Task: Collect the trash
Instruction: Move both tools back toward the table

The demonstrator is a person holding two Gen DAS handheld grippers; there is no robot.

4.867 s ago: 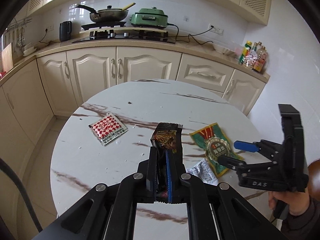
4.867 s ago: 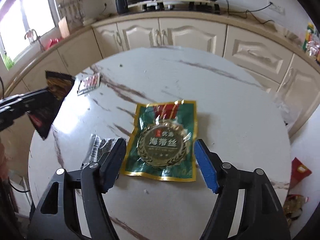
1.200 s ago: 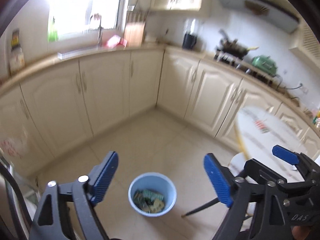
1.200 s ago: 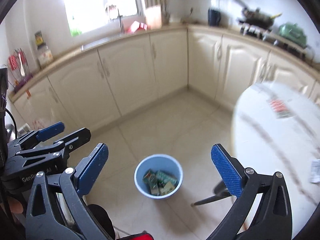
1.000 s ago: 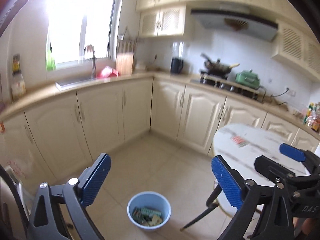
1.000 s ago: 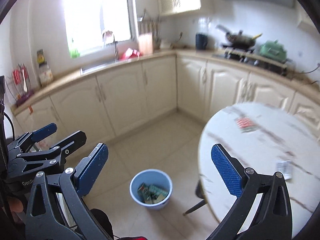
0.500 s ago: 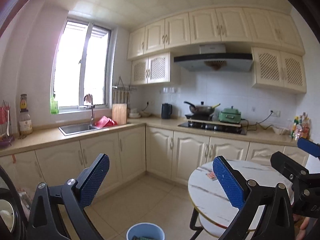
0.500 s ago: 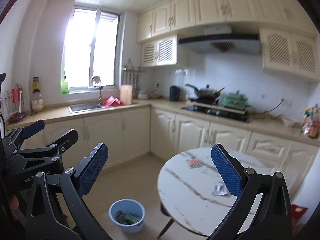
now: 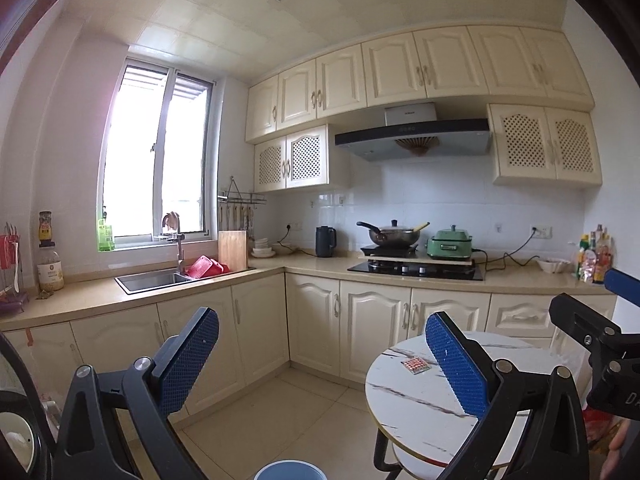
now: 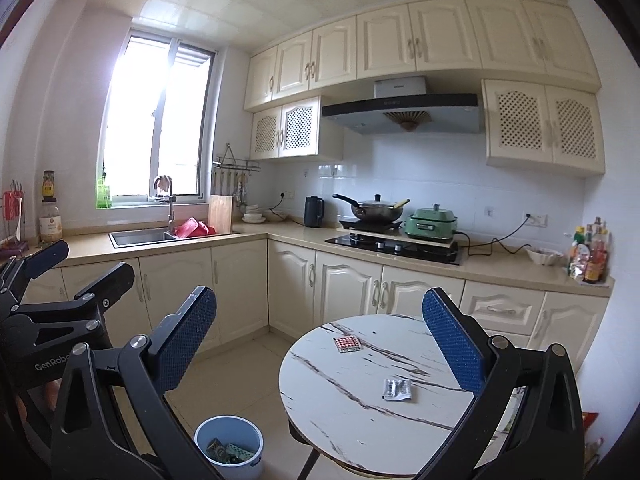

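Your left gripper (image 9: 322, 350) and right gripper (image 10: 320, 330) gape wide, empty; the round blue plastic bin (image 10: 229, 445) holds crumpled wrappers (image 10: 228, 453).

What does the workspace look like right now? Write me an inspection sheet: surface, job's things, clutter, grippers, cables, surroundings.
Surface: round marble-patterned table, dark veins.
Job's things: red-and-white packet toward the table's far side; small silver wrapper nearer the middle; blue bin on the floor left of the table, wrappers inside.
Clutter: nothing seen on the table besides the two wrappers.
Grippers: left gripper open, empty; right gripper open, empty.
Cables: black cord from the green cooker to a wall socket; another behind the kettle.
Surroundings: cream cabinets, sink under the window, pan on the hob, bottles at the counter's right end.
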